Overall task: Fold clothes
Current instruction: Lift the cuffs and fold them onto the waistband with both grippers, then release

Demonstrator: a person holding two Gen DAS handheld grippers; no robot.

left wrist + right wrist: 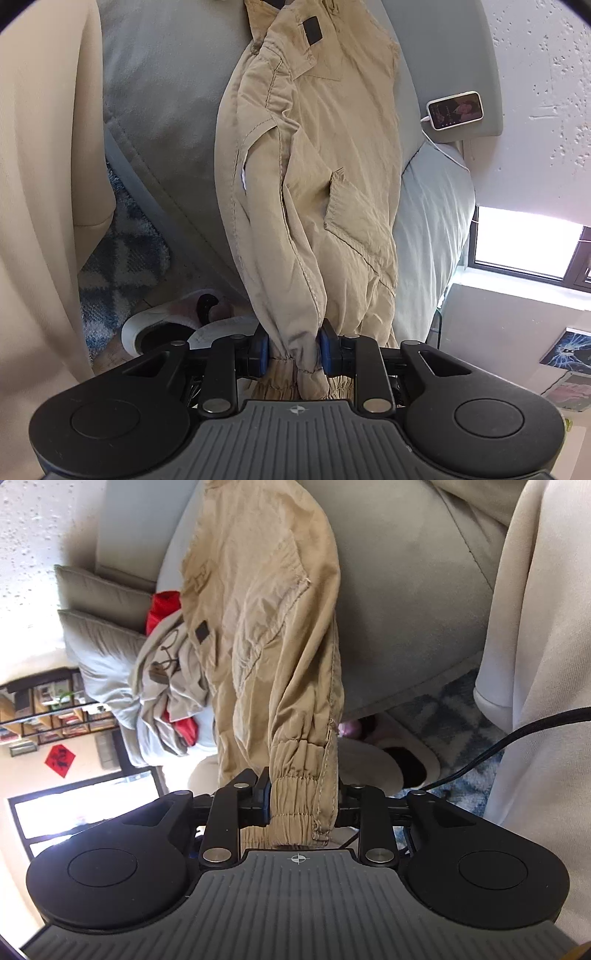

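**Ana:** Khaki cotton, a pair of cargo trousers (314,166), stretched from both grippers out over the grey sofa (166,92). Each elastic cuff is pinched in a gripper.

**Ben:** How tight are they closed?

**Ana:** The left gripper (293,349) has its jaws nearly together on a bunched cuff. The right gripper (303,801) stands a little wider, clamped round the other gathered cuff (301,805).

**Ben:** Any fold made yet?

**Ana:** Hard to say. The legs lie close together lengthwise, so I'd judge the first halving is roughly done, but the cloth is wrinkled and not laid flat. Cross folds remain, by my reckoning.

**Ben:** Anything else waiting?

**Ana:** A heap of grey and red clothes (166,679) sits further along the sofa, unfolded. A phone (455,110) rests on the sofa arm.
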